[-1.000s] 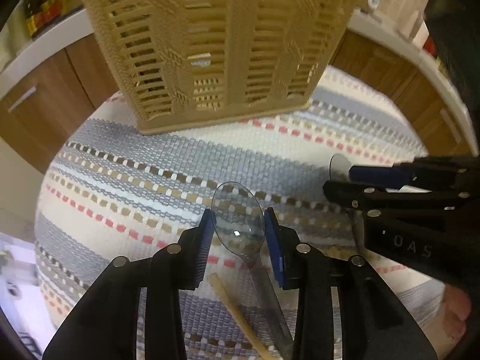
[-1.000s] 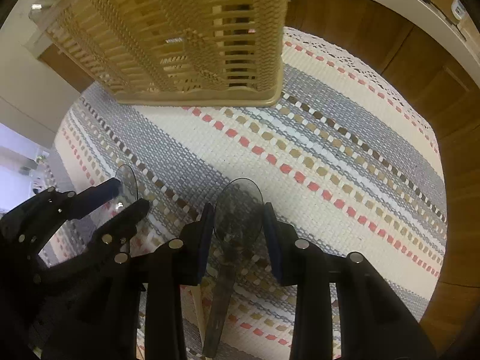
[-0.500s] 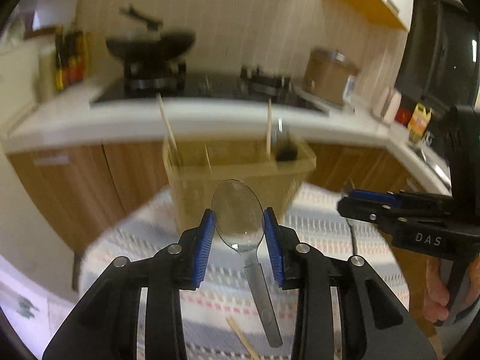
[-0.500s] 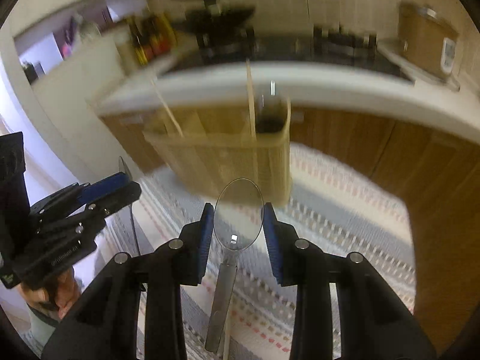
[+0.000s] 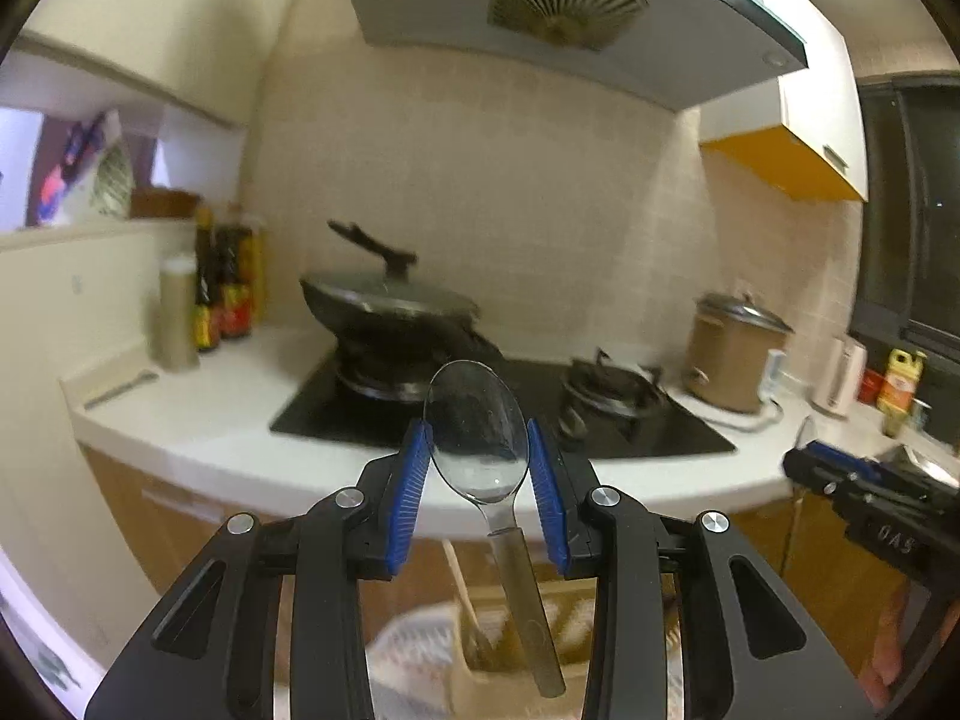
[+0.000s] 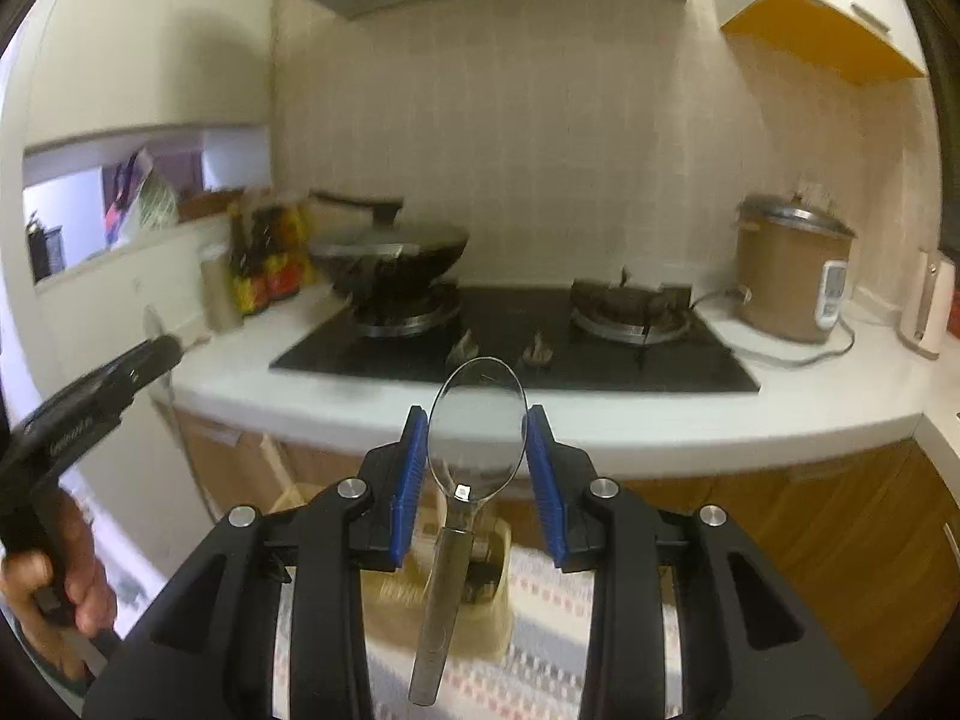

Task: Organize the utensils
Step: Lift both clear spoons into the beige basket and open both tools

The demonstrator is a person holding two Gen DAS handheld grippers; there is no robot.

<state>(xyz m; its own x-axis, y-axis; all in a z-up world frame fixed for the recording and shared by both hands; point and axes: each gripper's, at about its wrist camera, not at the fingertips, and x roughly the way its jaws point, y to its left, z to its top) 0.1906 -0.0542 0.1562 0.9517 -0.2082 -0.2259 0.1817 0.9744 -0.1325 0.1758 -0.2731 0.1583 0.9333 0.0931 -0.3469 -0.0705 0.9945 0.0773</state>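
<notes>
Here we hold a spoon in each gripper. The left gripper (image 5: 479, 468) has its blue pads clamped on the bowl of one metal spoon (image 5: 477, 447), handle hanging down toward us; the right gripper (image 6: 477, 456) is clamped the same way on the bowl of a second spoon (image 6: 475, 438). Both spoons sit level with the white countertop (image 6: 600, 414). The left view shows a blurred beige basket (image 5: 516, 660) below, wooden sticks poking out. Only the right view shows our left hand (image 6: 54, 588) on its handle and the striped mat (image 6: 540, 630) under the basket.
</notes>
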